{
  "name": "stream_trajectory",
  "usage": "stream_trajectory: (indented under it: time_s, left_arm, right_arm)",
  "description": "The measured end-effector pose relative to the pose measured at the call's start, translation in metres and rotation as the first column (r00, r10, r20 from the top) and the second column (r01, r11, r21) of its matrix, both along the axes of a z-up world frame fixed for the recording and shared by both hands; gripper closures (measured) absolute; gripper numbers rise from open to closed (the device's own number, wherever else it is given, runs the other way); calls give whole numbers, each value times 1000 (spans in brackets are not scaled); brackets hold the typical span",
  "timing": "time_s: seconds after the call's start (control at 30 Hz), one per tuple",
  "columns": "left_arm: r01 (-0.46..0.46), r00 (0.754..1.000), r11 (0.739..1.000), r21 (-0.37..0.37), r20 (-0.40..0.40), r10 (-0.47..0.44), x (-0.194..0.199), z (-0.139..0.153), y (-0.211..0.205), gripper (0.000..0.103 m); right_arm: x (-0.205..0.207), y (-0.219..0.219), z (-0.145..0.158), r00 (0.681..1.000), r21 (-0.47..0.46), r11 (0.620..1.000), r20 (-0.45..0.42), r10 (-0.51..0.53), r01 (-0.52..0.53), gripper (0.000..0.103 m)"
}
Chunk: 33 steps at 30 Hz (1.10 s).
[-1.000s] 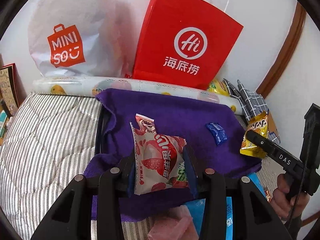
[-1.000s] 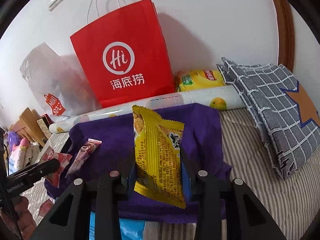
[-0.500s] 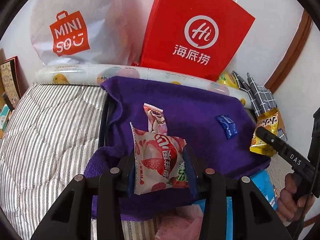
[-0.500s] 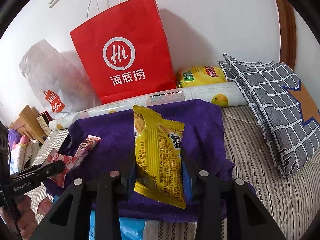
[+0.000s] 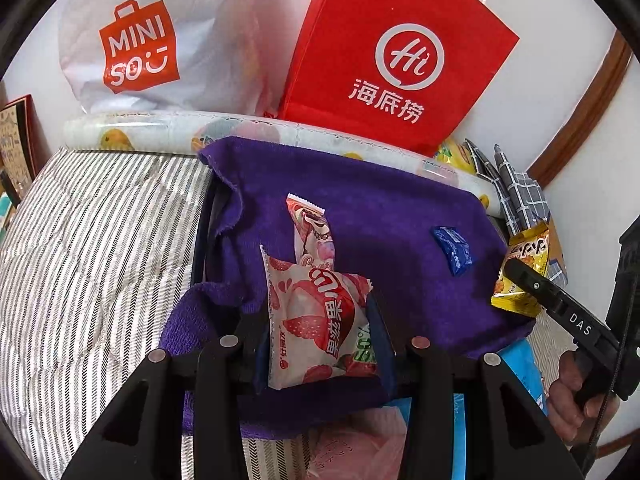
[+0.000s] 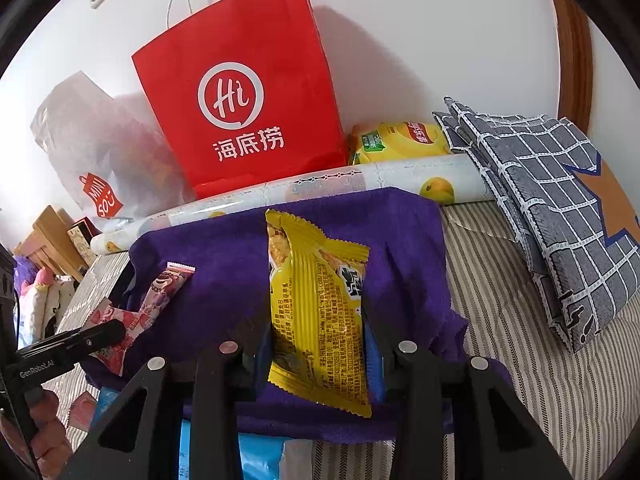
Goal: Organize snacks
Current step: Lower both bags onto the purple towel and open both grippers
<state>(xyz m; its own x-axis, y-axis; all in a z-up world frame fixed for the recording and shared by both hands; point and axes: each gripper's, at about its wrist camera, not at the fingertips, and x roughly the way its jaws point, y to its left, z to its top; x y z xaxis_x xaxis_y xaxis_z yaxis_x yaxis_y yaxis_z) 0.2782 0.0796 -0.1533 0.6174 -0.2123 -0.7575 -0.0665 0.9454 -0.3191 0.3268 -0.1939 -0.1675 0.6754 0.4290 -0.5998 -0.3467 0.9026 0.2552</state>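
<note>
While both grippers hovered over the purple towel [image 5: 384, 216], I had a packet clamped in each. Left gripper [image 5: 320, 332] was pinched on the strawberry snack pack [image 5: 320, 320], pads pressing both side edges, pack standing up between the fingers. Right gripper [image 6: 318, 340] was clamped narrow on the yellow snack pack [image 6: 316, 312], also upright, its top edge leaning away from the camera.

Ahead of the left tool, just past the held pack, a pink wafer stick [image 5: 310, 228] lay on the towel; a small blue candy [image 5: 452, 250] lay further out to its right, near where the right tool came in from the side. Beyond the towel: a rolled mat [image 6: 360, 184], then a red paper bag [image 6: 248, 88] and a white Miniso bag [image 5: 160, 40] against the wall.

My read: mid-carry, both picks done, placement pending. Two items already down on the towel suggests that's the drop zone, though I can't rule out the bags as target.

Next move needs: lower each pack to a free patch of towel, left one clear of the wafer stick, right one clear of the blue candy, then open the jaws. Both tools sat close together, so I'd stagger the drops to avoid a clash.
</note>
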Motion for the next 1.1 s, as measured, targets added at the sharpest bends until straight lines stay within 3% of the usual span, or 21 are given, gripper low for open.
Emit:
stream_trajectory:
  time_s: [0.4,0.67,0.9,1.1]
  left_arm:
    - [0,1000,1000,11,11,-1,-1,4,-2,62]
    - [-6,999,999,32,36,5,-3,10,-3,62]
    - [-14,998,1000,7,62,13,-5,15,1,53]
    - [-10,992,998,62,126,2,-12,28,-7,47]
  right_arm:
    - [2,-1,-2,1000,-1,1000,-14,-3,3,66]
    - [-3,-3,4,1000,20,1000,23,-7,7,49]
    - [-10,-6,14,997,39,999,75,-11,8,43]
    - [-18,-9,24,993,32,999,117,-33,29,42]
